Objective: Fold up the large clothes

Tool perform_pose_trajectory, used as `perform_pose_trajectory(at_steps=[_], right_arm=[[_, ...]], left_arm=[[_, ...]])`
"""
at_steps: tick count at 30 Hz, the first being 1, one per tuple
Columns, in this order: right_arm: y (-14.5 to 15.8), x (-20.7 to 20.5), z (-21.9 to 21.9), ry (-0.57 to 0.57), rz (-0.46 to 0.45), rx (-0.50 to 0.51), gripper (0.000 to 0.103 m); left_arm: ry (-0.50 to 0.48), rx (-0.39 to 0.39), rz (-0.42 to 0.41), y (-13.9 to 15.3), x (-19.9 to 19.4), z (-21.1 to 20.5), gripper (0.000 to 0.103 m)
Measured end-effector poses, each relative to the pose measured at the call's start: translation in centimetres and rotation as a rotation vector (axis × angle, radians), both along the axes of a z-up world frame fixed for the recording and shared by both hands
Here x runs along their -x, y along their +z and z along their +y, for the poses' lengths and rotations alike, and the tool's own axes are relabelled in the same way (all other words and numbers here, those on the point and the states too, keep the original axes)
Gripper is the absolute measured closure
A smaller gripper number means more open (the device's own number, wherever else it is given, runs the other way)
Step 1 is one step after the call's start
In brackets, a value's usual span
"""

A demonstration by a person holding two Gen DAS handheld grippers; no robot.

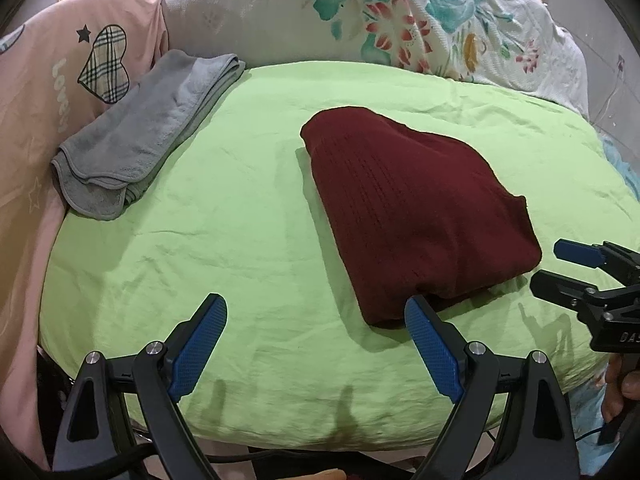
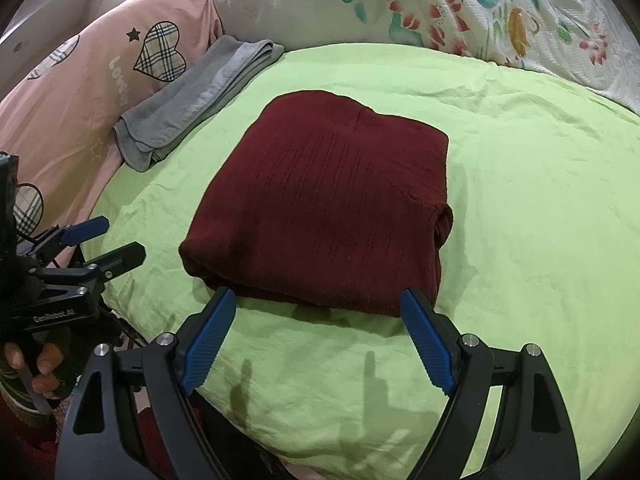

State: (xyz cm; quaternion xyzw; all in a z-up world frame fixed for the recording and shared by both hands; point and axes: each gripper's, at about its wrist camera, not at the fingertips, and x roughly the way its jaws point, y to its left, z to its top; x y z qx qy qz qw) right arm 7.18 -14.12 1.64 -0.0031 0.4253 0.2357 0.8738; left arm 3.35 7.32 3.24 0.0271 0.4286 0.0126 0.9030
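A dark red knit sweater (image 1: 412,208) (image 2: 320,208) lies folded into a thick rectangle on the lime green bedsheet (image 1: 224,240) (image 2: 520,240). My left gripper (image 1: 316,308) is open just before the sweater's near left corner, and nothing is between its blue pads (image 1: 200,344). From the right wrist view it shows at the left edge (image 2: 120,238), apart from the cloth. My right gripper (image 2: 320,300) is open in front of the sweater's near edge, holding nothing. It also appears at the right edge of the left wrist view (image 1: 556,266).
A folded grey towel (image 1: 148,132) (image 2: 200,96) lies at the sheet's back left, against a pink quilt with plaid hearts (image 1: 60,80) (image 2: 120,48). A white floral blanket (image 1: 400,12) (image 2: 440,0) bounds the back. A hand (image 2: 44,364) holds the left gripper's handle.
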Motion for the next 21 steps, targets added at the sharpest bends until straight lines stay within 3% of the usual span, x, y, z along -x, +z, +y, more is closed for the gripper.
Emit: perform_pose_trajectory(at_steps=[8,21], right_arm=[[-0.3,-0.1,-0.7,-0.021,0.014,-0.001,0.019],[0.4,0.1,-0.8,-0.021,0.009,-0.007,0.019]], left_arm=[[-0.033,-0.04,0.019,-0.5,0.2,-1.5,0.011],[-0.058,-0.023,0.017,-0.1,0.2,-1.9,0.011]])
